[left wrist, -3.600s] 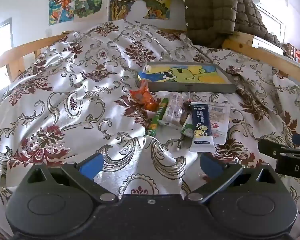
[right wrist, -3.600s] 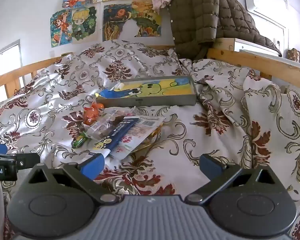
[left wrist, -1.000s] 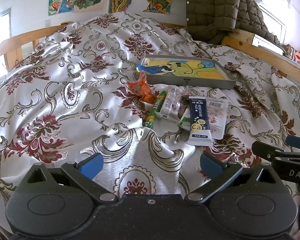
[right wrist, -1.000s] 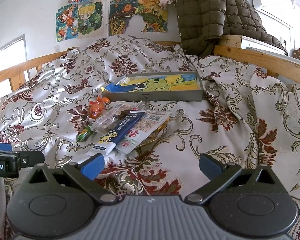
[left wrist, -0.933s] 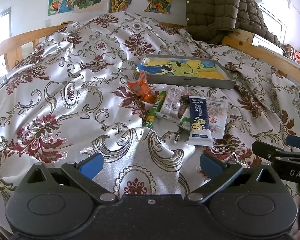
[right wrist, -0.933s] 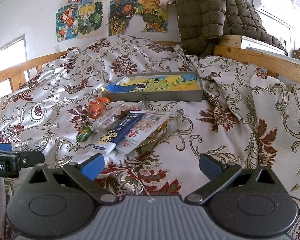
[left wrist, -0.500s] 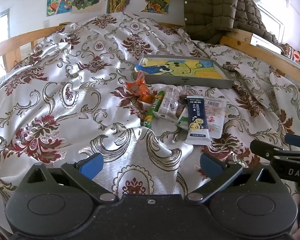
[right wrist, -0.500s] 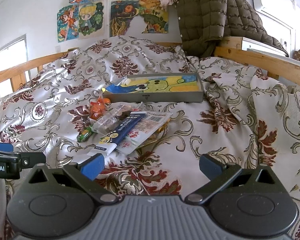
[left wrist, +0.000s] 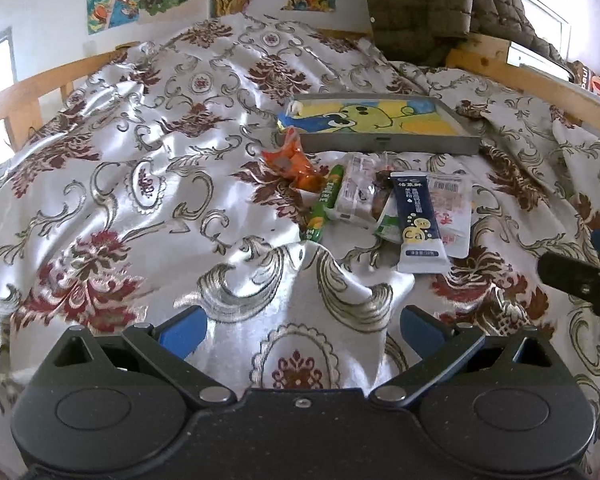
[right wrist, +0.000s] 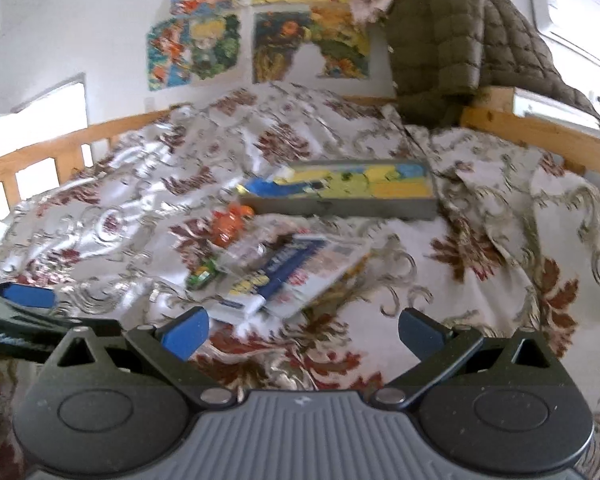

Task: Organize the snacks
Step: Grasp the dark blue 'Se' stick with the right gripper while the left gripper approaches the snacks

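Bare bedspread (left wrist: pixel 148 200) before snack pile (left wrist: pixel 384 208)

White-and-maroon damask bedspread (left wrist: pixel 148 184); orange packet (left wrist: pixel 290 162); navy pouch (left wrist: pixel 416 216).

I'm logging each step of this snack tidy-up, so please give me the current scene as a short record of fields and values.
surface: bed with a floral bedspread
container: shallow grey tray with a cartoon picture inside, holding no snacks
snacks: loose pile just in front of the tray
nearest snack: dark blue packet lying on top of the pile
leftmost snacks: orange packet, green stick
left gripper: open, empty, short of the pile
right gripper: open, empty, view blurred
progress: nothing in the tray yet
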Motion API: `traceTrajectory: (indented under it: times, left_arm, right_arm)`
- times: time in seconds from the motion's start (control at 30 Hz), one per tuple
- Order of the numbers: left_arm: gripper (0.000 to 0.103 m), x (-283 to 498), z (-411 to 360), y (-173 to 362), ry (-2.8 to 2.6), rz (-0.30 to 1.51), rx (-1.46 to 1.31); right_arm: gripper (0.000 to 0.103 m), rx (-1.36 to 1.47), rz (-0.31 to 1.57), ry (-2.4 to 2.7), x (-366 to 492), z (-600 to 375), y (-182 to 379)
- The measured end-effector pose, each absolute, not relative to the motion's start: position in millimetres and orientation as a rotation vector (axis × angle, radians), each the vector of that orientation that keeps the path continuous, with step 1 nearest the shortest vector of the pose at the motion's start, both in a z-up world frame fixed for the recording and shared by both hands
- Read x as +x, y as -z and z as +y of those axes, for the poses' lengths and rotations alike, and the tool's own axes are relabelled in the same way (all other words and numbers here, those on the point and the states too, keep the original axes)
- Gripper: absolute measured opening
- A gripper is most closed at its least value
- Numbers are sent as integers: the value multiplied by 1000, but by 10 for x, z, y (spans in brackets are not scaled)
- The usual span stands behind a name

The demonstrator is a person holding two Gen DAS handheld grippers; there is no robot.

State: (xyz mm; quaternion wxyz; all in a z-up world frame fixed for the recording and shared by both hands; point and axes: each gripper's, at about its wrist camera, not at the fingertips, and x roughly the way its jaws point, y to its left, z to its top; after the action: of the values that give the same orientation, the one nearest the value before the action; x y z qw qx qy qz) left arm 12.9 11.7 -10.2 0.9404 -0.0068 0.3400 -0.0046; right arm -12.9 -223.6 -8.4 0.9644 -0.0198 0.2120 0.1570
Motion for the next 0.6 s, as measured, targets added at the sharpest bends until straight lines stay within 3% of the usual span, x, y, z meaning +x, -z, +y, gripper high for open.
traceTrajectory:
  times: [0.23,0.6]
  left_arm:
    - [102,664,8,-69,103,693,177]
    - [102,1741,88,53,191,758,187]
  right_arm:
    - [103,-30,462,-415,131,-2361,-130]
    - [103,-195,502,-530,904,-2037,52]
